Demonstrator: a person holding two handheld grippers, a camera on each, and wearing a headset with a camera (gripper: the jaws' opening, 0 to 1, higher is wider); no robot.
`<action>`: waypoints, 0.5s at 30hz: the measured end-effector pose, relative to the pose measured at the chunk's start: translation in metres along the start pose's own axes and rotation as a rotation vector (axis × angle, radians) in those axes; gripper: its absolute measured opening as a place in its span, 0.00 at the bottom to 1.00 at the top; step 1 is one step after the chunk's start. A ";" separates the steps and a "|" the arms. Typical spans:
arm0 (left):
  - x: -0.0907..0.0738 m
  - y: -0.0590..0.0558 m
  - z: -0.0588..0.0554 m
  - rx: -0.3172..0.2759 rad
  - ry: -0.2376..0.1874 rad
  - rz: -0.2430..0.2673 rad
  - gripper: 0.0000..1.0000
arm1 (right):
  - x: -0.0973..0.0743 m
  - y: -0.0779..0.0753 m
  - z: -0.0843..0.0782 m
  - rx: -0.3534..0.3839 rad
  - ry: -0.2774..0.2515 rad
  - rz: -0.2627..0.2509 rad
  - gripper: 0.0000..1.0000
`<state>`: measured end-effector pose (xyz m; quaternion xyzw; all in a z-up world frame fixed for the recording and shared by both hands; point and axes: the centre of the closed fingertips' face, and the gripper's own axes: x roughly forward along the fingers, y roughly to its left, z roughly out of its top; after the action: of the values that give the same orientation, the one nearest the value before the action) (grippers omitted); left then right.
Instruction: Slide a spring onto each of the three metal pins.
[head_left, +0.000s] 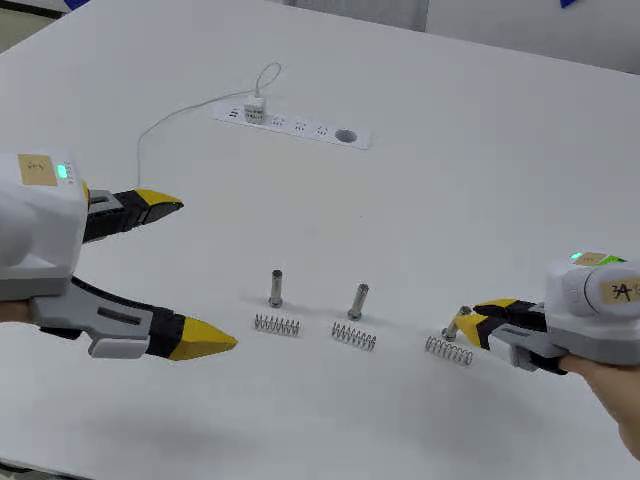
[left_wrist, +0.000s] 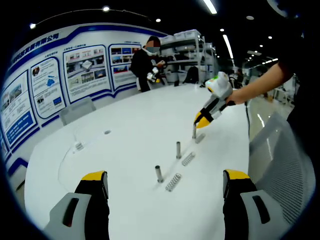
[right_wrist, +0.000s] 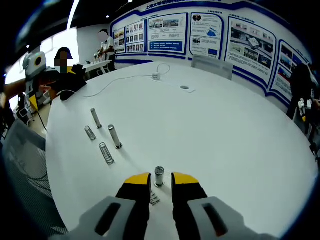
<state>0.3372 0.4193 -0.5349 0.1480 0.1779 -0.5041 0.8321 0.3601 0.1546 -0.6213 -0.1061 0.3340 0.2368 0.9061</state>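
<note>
White table (head_left: 480, 170). We take the middle pin (head_left: 358, 300) as our mark. It stands upright on its base, bare.

The left pin (head_left: 276, 288) stands upright just left of it, also bare. The right pin (head_left: 455, 325) stands to its right and a little nearer to us.

A spring lies flat on the table on our side of each pin. The middle spring (head_left: 354, 336) is close in front of the middle pin. The left spring (head_left: 277, 324) is to the left of that one and the right spring (head_left: 448, 350) to the right.

Right gripper (head_left: 470, 315): right of the middle pin, low over the table. Its jaws are a narrow gap apart, with the right pin's head between the yellow tips. In the right gripper view we see a sliver of table on each side of the pin, so the jaws straddle it without pinching.

Left gripper (head_left: 205, 272): well left of the middle pin, past the left pin. Its jaws are spread wide and hold nothing.

Far behind the middle pin lies a power strip (head_left: 292, 125) with a charger (head_left: 256, 108) plugged in. A cable (head_left: 139, 160) trails off to the left.
</note>
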 end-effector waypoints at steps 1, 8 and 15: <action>0.000 0.000 0.000 0.001 0.002 -0.001 0.97 | -0.001 -0.001 -0.001 0.002 -0.001 0.001 0.17; 0.001 -0.002 0.001 -0.013 -0.001 -0.008 0.98 | -0.002 0.006 -0.014 -0.023 0.022 0.066 0.20; 0.002 0.006 0.000 -0.019 0.014 0.001 0.98 | 0.002 0.019 -0.029 -0.107 0.079 0.160 0.22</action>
<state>0.3433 0.4203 -0.5358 0.1436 0.1884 -0.5010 0.8324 0.3355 0.1613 -0.6453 -0.1367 0.3637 0.3214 0.8636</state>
